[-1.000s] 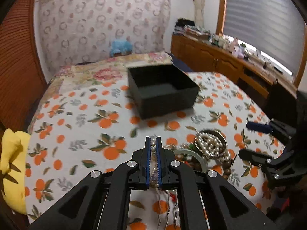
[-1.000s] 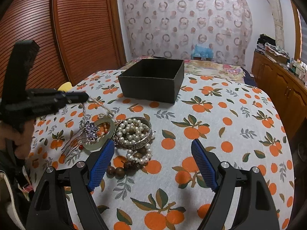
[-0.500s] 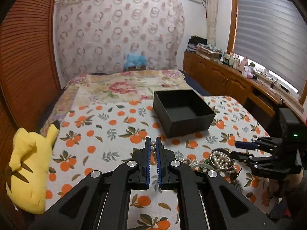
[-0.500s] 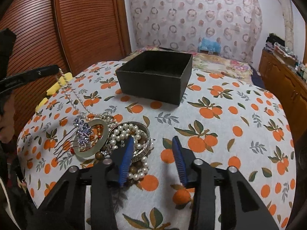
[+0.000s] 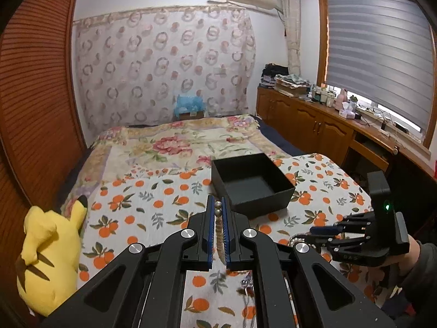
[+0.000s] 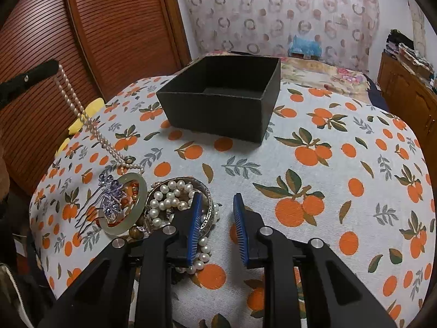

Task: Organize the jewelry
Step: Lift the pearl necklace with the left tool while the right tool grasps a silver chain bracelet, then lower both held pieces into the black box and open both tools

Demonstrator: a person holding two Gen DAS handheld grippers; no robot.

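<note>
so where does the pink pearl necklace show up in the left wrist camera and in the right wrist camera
Left wrist: the pearl necklace runs bottom centre, pinched between the shut left claw fingers.
Right wrist: the same strand hangs at far left, from the left claw down to the jewelry pile.
Shared landmark: the black box, right of centre in the left view, top centre in the right.
</note>
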